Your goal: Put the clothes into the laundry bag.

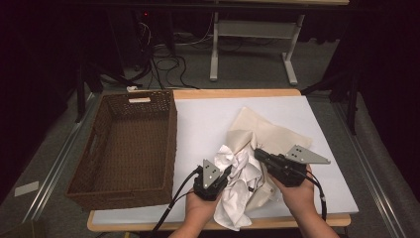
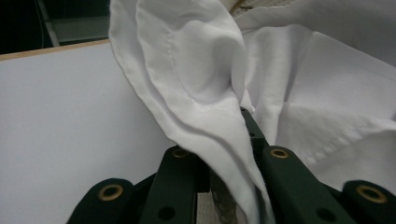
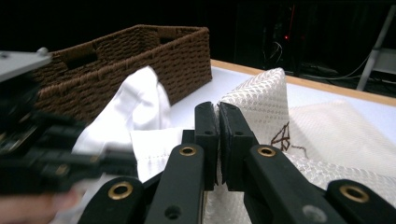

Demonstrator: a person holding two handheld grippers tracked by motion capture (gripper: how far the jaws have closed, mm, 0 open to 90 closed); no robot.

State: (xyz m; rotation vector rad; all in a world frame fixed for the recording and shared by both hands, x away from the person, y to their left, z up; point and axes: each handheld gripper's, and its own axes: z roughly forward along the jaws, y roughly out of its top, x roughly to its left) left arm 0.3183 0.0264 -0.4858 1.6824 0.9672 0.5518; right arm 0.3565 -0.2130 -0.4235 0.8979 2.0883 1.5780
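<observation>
The tabletop (image 1: 208, 119) is a white sheet over a wooden board whose edge shows along the far and near sides. On its left part stands a brown woven basket (image 1: 126, 148) — overhanging the left edge. Right of it lies a rumpled cream mesh bag (image 1: 277, 136) — with a crumpled white cloth (image 1: 237, 188) against its near side.

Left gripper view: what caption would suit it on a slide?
The left gripper pinches a fold of white cloth above the white table top.
</observation>
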